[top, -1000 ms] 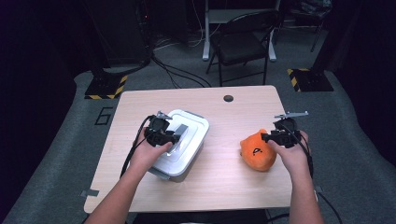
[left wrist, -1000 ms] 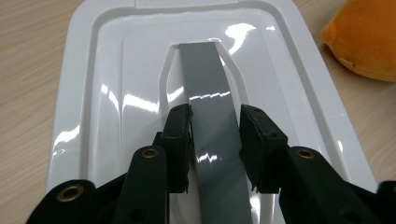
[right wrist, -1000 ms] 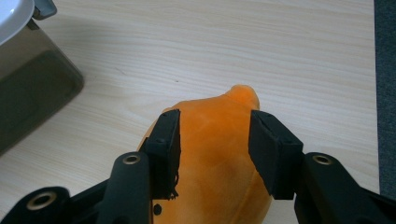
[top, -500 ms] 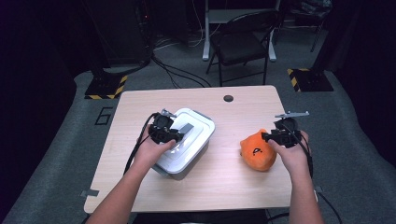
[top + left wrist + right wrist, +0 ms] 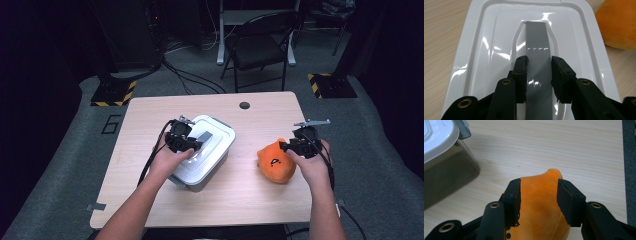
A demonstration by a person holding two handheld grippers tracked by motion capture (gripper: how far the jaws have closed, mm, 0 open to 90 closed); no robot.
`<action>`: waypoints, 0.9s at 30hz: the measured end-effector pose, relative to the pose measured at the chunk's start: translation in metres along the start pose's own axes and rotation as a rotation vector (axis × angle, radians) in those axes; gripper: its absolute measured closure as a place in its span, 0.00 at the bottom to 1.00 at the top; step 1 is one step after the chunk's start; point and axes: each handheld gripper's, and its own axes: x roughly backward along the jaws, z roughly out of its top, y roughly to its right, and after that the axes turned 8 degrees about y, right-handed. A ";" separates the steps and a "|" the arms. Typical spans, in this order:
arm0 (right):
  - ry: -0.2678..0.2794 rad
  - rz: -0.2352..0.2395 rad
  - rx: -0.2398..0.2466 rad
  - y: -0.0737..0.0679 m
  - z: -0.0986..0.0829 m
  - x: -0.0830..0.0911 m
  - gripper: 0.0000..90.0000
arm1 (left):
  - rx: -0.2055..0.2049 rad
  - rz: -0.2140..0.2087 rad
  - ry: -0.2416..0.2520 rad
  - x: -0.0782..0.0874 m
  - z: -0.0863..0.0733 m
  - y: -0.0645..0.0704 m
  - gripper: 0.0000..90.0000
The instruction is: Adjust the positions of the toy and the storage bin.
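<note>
High view: white lidded box (image 5: 202, 150) sits centre-left on the table (image 5: 250, 200), orange plush toy (image 5: 276, 163) lies centre-right. Left gripper (image 5: 539, 62) jaws spread astride the lid's grey handle strip (image 5: 537, 50), w/ no squeeze yet; right gripper (image 5: 539, 187) jaws spread around the toy, not clamped. Lid is on and toy outside the box, so prob. nothing is done yet.

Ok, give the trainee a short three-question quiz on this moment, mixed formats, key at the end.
1. True or false: the lid is on the white container.
2. Multiple choice: the left gripper has its jaws on either side of what? A) the orange plush toy B) the grey handle strip on the lid C) the table edge
3. Fill in: the right gripper has its jaws spread around the ____ toy.

Key: 1 true; 2 B; 3 orange plush.
</note>
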 end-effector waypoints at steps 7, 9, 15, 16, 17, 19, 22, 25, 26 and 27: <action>0.003 0.002 0.007 -0.002 0.000 -0.001 0.61 | 0.000 -0.011 0.001 0.000 0.000 -0.001 0.74; 0.004 0.001 0.009 -0.002 0.000 -0.001 0.61 | 0.000 -0.013 0.001 0.000 0.000 -0.002 0.74; 0.011 -0.001 0.005 0.000 0.000 0.000 0.61 | -0.001 -0.008 0.002 0.000 0.000 -0.001 0.74; 0.012 -0.002 0.005 0.000 0.000 0.000 0.61 | -0.001 -0.008 0.001 0.000 0.000 -0.001 0.74; 0.012 0.000 0.004 0.000 0.000 0.001 0.61 | -0.002 -0.006 0.001 0.000 0.000 0.000 0.74; 0.012 0.001 0.005 0.000 0.000 0.000 0.61 | -0.009 -0.003 0.002 0.000 0.000 0.000 0.73; 0.009 0.000 0.002 -0.001 0.000 0.000 0.61 | -0.018 0.005 0.002 0.000 -0.001 0.002 0.72; 0.006 -0.002 -0.002 -0.001 0.000 0.000 0.61 | -0.026 0.011 0.001 0.000 -0.002 0.002 0.69; 0.005 -0.002 -0.002 -0.001 0.000 0.000 0.61 | -0.025 0.009 0.000 0.001 -0.002 0.001 0.69; 0.006 -0.003 -0.001 -0.001 0.000 0.000 0.61 | -0.021 0.007 0.002 0.000 -0.003 0.001 0.67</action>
